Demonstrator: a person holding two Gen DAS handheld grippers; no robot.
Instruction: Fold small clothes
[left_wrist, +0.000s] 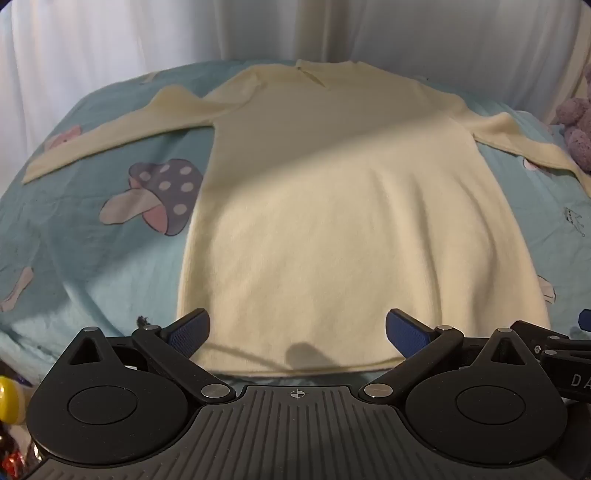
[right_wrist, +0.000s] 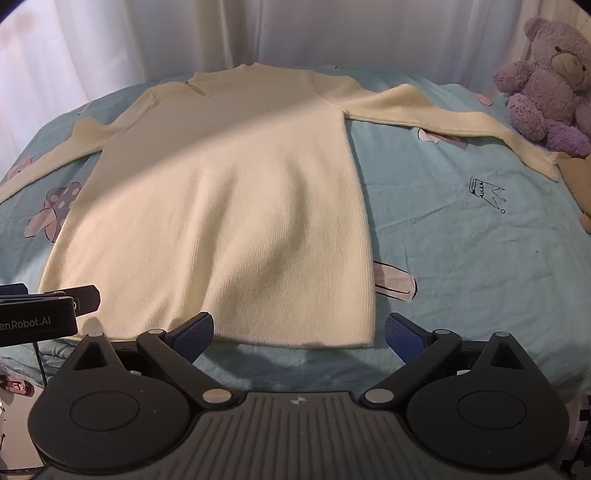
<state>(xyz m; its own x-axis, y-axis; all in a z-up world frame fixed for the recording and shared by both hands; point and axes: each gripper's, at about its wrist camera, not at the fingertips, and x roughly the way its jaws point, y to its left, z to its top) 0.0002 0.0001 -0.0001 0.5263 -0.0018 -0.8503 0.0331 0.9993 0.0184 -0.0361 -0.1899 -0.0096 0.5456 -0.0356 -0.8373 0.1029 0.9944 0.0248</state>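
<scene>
A cream knit sweater (left_wrist: 332, 206) lies flat on the bed with its hem toward me, collar at the far side and both sleeves spread outward. It also shows in the right wrist view (right_wrist: 229, 206). My left gripper (left_wrist: 297, 334) is open and empty, hovering just over the hem's middle. My right gripper (right_wrist: 299, 332) is open and empty, at the hem's right corner. The right gripper's body shows at the right edge of the left wrist view (left_wrist: 554, 343); the left gripper's body shows at the left edge of the right wrist view (right_wrist: 40, 310).
The bed has a light blue sheet (right_wrist: 461, 229) printed with mushrooms (left_wrist: 159, 195). A purple teddy bear (right_wrist: 550, 81) sits at the far right by the right sleeve's cuff. White curtains (left_wrist: 110, 37) hang behind the bed.
</scene>
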